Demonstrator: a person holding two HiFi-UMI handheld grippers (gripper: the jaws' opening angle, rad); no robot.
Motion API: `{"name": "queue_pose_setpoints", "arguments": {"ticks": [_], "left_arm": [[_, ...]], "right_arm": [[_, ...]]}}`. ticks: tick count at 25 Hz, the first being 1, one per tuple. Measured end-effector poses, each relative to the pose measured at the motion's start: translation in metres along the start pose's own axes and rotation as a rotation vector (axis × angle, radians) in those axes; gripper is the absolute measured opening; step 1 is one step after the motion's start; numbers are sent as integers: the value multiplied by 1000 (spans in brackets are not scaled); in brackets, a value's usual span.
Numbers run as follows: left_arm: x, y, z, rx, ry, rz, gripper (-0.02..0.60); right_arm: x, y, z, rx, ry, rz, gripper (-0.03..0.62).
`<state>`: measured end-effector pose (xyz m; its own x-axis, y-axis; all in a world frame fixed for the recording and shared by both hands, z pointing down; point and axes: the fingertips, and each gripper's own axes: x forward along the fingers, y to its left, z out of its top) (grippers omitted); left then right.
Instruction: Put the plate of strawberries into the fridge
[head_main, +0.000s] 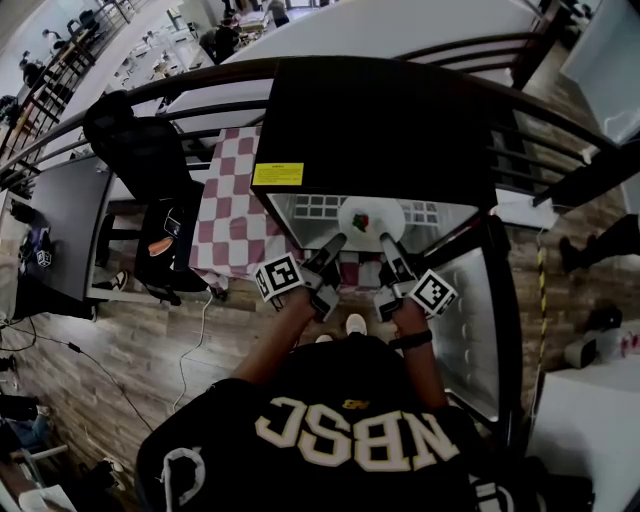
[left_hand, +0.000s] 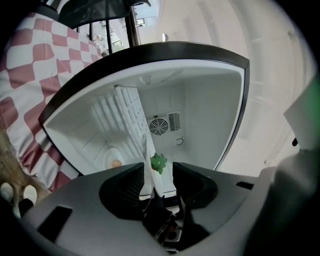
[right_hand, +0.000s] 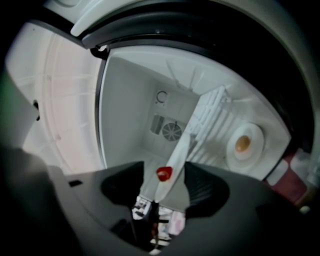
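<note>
The white plate (head_main: 385, 215) with a strawberry (head_main: 361, 222) rests on the wire shelf (head_main: 318, 207) inside the open black fridge (head_main: 380, 130). My left gripper (head_main: 335, 245) and right gripper (head_main: 385, 242) reach in level from the front, one at each side of the plate's near rim. In the left gripper view the plate (left_hand: 149, 170) shows edge-on between the open jaws of the left gripper (left_hand: 158, 176), with the strawberry's green leaves (left_hand: 159, 162) just beyond. Seen along the right gripper (right_hand: 165, 181), the plate's rim (right_hand: 175, 155) and a red strawberry (right_hand: 164, 173) lie between open jaws; the pads stand off the rim.
The fridge door (head_main: 470, 320) hangs open at the right. A yellow label (head_main: 277, 174) is on the fridge top. A red-and-white checked cloth (head_main: 235, 215) covers the table to the left. A fan grille (left_hand: 159, 125) and a round fitting with an orange centre (right_hand: 243, 144) mark the fridge's inner walls.
</note>
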<state>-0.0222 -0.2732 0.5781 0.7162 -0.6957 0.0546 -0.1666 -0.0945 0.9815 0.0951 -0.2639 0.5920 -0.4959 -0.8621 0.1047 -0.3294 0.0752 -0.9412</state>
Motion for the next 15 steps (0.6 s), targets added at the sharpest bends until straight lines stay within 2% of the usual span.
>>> {"name": "queue_pose_setpoints", "arguments": {"ticks": [2,3,5,8,9,10,12,15], "left_arm": [[-7,1,-2,117,2,29,176],[-11,1,-3,208,7,50,176],[-18,-2,-7,447,32,95,176],[-18,-12,-19,856,89,149,176],[-16,-14,-24,962,103,165,176],[-14,-14,-28,1035,113,180,176],[-9,-10,-36,1085,124,197,176],[-3,0,-42,1084,140,217,176]], "right_arm": [[0,-1,-1,5,-1,-11,245],[0,-1,-2,13,-1,-12,245],[0,1,-1,5,-5,-1,245],[3,7,3,-26,-15,38,246],[2,4,2,-17,-17,22,245],[1,2,1,-11,-18,9,245],[0,1,0,-8,-20,2,245],[0,1,-1,-9,-14,2,245]]}}
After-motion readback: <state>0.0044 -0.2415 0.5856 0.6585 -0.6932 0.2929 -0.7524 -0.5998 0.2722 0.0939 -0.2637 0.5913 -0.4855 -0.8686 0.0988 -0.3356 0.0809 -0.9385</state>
